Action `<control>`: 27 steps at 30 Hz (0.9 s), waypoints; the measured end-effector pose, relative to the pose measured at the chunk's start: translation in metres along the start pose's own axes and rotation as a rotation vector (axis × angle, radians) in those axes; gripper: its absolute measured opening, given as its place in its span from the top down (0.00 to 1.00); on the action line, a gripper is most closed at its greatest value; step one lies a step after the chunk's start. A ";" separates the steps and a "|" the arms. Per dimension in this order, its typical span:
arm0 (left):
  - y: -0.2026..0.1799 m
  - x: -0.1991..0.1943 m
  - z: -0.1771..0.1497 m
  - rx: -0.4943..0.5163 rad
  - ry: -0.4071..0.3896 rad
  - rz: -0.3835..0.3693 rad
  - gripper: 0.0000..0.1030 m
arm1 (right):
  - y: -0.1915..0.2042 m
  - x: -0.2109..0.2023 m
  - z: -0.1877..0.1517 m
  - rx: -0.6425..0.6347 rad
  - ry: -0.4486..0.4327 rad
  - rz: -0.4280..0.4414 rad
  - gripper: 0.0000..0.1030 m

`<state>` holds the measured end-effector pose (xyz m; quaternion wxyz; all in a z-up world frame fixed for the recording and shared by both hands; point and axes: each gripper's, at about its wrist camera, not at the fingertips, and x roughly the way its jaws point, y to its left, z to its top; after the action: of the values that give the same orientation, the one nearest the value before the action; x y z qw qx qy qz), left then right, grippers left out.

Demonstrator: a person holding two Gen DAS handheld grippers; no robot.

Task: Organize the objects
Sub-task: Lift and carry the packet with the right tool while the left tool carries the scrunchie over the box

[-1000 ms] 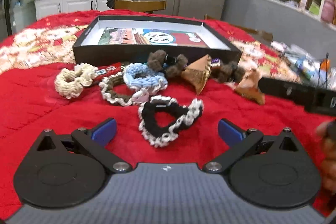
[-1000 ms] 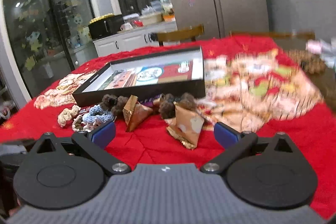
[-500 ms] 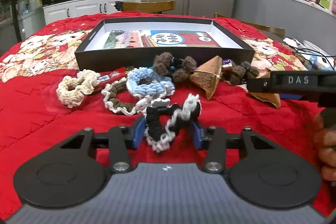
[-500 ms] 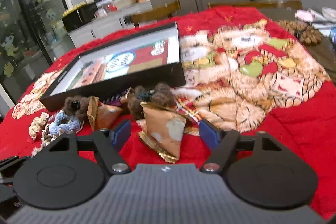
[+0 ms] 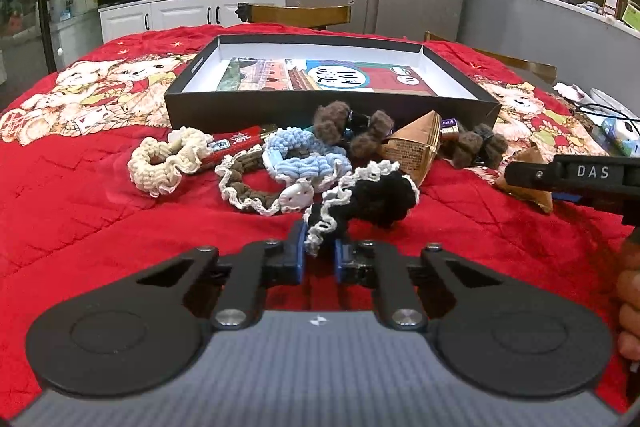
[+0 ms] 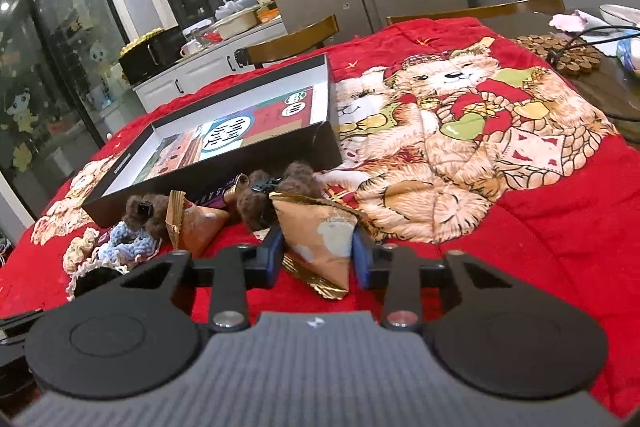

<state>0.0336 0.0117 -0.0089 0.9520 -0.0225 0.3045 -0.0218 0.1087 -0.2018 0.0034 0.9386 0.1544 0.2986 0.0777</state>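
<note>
Black-and-white scrunchie [image 5: 372, 193] now pinched in left gripper [image 5: 320, 253], jaws closed from wide. Right gripper [image 6: 318, 253] jaws, just closing, pressing brown triangular packet [image 6: 320, 239]; earlier wide.

Left gripper [image 5: 319, 253]: I see black linkage arms, blue pads, silver screws, grey ribbed body with small white logo | Right gripper [image 6: 318, 255]: same build; side lettering "DAS" in the left view

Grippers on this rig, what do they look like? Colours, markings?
Both alike: the left gripper and right gripper have black linkage arms on round black discs, silver pivot screws, blue finger pads and a grey ribbed body. From the side, the right one reads "DAS" in white.
</note>
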 end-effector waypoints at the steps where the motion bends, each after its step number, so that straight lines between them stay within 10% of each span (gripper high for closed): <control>1: 0.002 0.000 0.000 -0.008 0.000 -0.003 0.85 | 0.000 0.000 0.000 0.002 -0.001 -0.001 0.63; 27: 0.013 -0.049 -0.002 -0.015 -0.184 -0.037 0.86 | 0.012 -0.034 0.014 -0.032 -0.056 0.055 0.67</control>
<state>-0.0076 0.0276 0.0169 0.9752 -0.0369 0.2153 -0.0349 0.0887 -0.2017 0.0361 0.9464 0.1498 0.2668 0.1038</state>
